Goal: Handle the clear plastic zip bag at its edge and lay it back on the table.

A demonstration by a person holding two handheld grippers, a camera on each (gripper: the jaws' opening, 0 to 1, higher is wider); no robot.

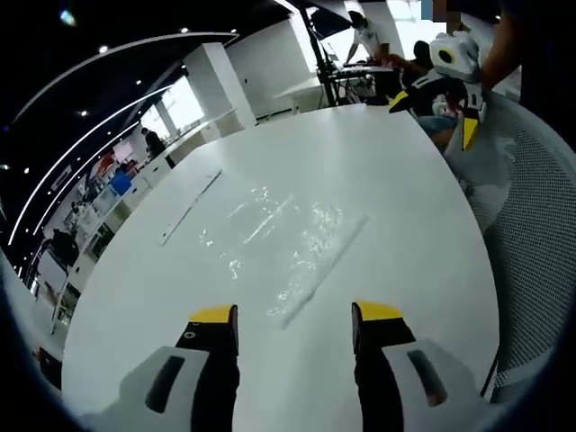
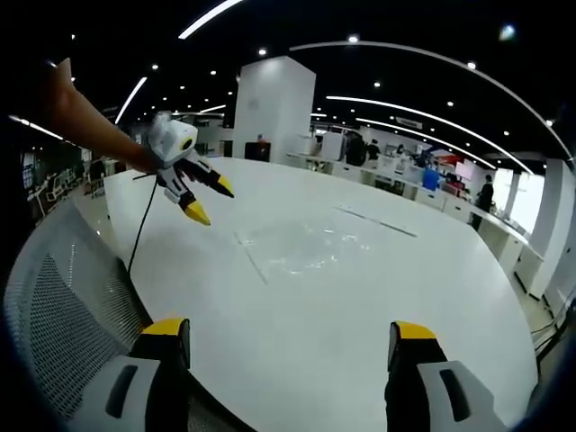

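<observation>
I see the clear bag [image 1: 279, 238] lying flat on the white counter [image 1: 405, 270], just ahead of my left gripper [image 1: 294, 324], whose fingers [image 1: 219, 317] stand wide apart and empty. My right gripper [image 2: 288, 346] is likewise spread, holding nothing, well back from the bag. I would come in low and pinch the near edge only.

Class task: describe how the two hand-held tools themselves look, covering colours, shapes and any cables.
Both match. The left tool has two black jaws with yellow tips rising from pale grey housings with dark slots. The right tool looks the same. Seen from the side, each has a white rounded body; a thin dark cable hangs from the left one.
</observation>
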